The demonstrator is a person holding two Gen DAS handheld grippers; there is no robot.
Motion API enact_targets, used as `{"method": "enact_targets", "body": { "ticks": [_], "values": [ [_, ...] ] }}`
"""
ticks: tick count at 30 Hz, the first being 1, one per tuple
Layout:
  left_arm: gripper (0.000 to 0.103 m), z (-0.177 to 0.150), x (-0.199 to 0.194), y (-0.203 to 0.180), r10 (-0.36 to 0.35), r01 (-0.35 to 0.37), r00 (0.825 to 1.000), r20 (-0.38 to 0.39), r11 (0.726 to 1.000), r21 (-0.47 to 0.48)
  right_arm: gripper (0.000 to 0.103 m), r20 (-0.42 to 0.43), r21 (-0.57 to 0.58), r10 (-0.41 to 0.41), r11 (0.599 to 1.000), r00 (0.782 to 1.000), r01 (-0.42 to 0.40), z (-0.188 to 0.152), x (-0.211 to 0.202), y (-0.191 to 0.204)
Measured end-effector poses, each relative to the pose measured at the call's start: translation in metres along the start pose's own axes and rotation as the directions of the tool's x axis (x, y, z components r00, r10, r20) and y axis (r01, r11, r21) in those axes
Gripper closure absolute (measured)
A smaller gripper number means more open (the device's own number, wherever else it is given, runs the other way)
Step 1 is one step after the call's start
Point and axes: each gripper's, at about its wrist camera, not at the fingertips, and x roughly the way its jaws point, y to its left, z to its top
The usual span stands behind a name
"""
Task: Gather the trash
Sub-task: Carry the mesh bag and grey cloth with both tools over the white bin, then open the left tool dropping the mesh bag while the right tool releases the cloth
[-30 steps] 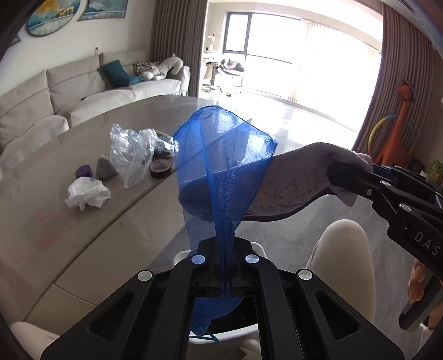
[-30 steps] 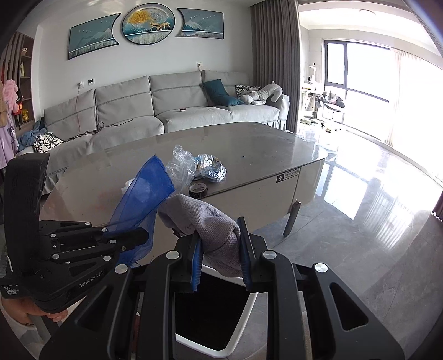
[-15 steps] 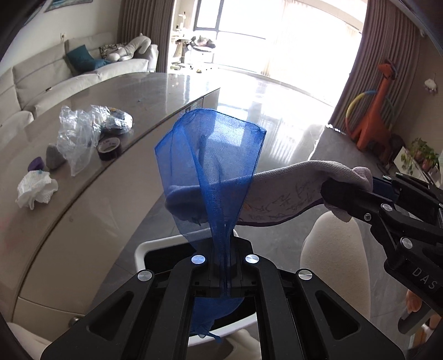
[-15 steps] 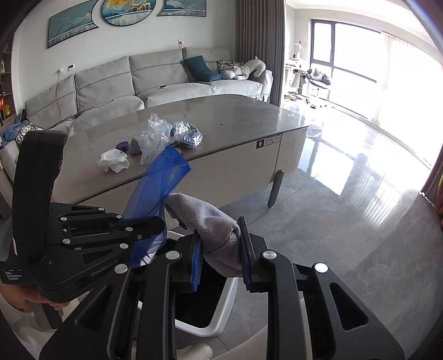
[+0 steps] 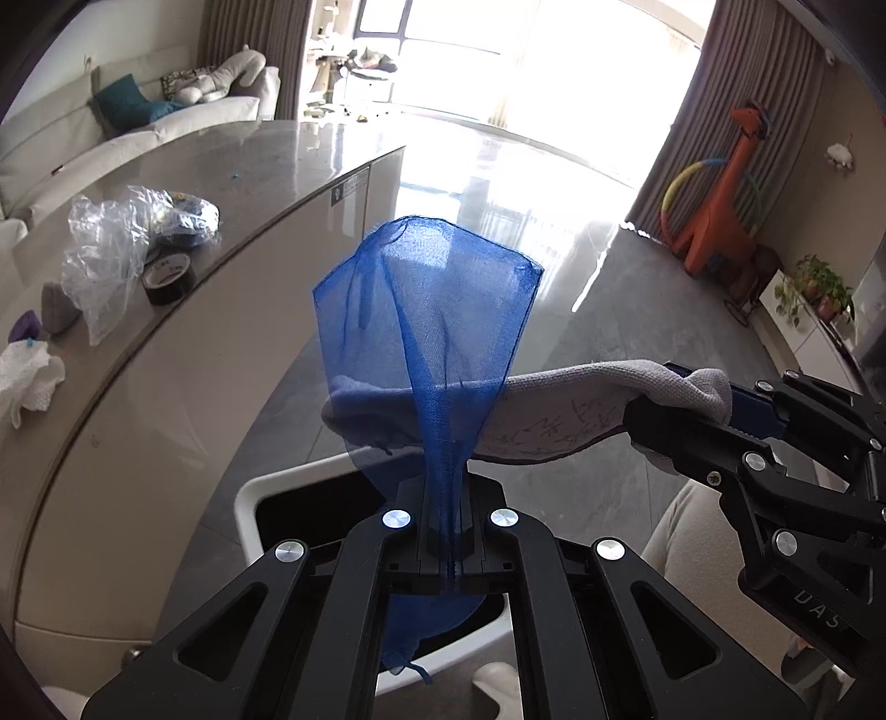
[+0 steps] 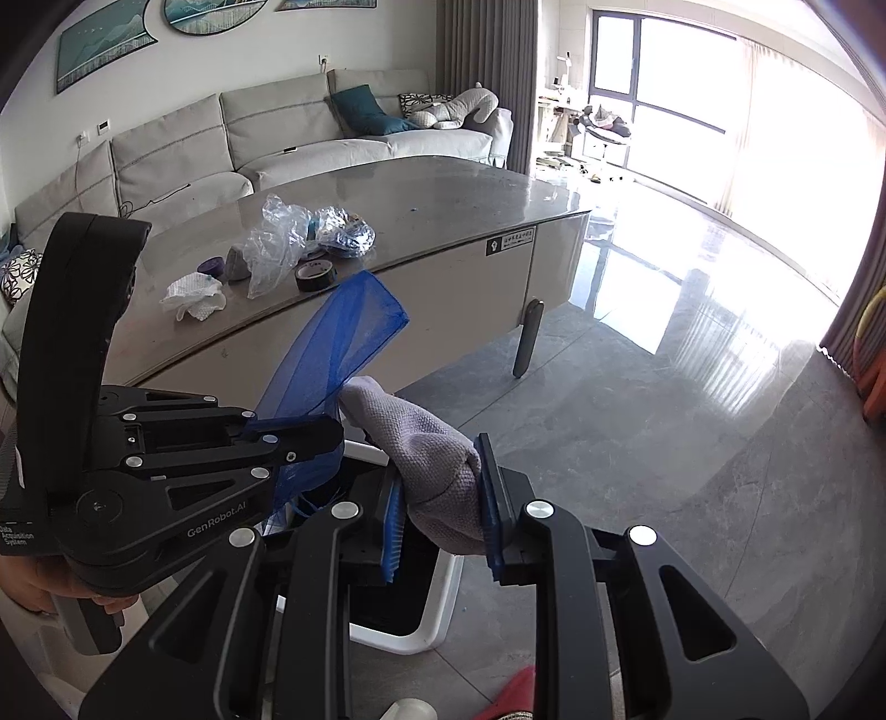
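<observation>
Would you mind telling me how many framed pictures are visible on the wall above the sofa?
3, all cut off by the frame's top edge: a rectangular one at left, a round one in the middle, another rectangular at right. More may hang beyond view.

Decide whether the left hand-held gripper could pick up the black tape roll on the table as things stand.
Probably not: the left hand-held gripper is shut on the blue mesh bag, away from the table where the black tape roll sits.

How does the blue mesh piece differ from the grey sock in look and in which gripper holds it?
The blue mesh is thin and see-through; the grey sock is thick, knitted, opaque. The left gripper pinches the mesh; the right gripper clamps the sock. Both hang above the white bin.
</observation>
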Motion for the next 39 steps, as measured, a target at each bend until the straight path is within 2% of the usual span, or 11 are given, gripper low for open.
{"method": "enact_targets", "body": {
  "ticks": [12, 18, 23, 29, 39],
  "values": [
    [0.102, -0.038, 0.010, -0.007, 0.087, -0.090, 0.995, -0.048, 0.995, -0.051, 0.078, -0.024, -0.028, 0.012, 1.000, 1.000, -0.012, -0.024, -0.001, -0.005],
    [0.102, -0.056, 0.028, 0.005, 0.127, -0.133, 0.988, -0.092, 0.989, -0.065, 0.078, -0.038, -0.038, -0.019, 0.999, 0.999, 0.018, -0.032, -0.001, -0.007],
    [0.102, -0.071, 0.042, 0.008, 0.128, -0.135, 0.986, -0.110, 0.989, -0.059, 0.078, -0.039, -0.027, -0.018, 0.999, 0.999, 0.017, -0.039, 0.001, -0.004],
    [0.102, -0.084, 0.063, 0.021, 0.112, -0.120, 0.984, -0.141, 0.992, -0.049, 0.078, -0.077, 0.003, 0.021, 1.000, 0.997, -0.021, -0.054, 0.040, 0.004],
    [0.101, -0.096, 0.098, 0.024, 0.127, -0.137, 0.966, -0.227, 0.990, -0.030, 0.078, -0.127, -0.001, 0.016, 1.000, 0.992, -0.017, -0.064, 0.063, 0.011]
  ]
}}
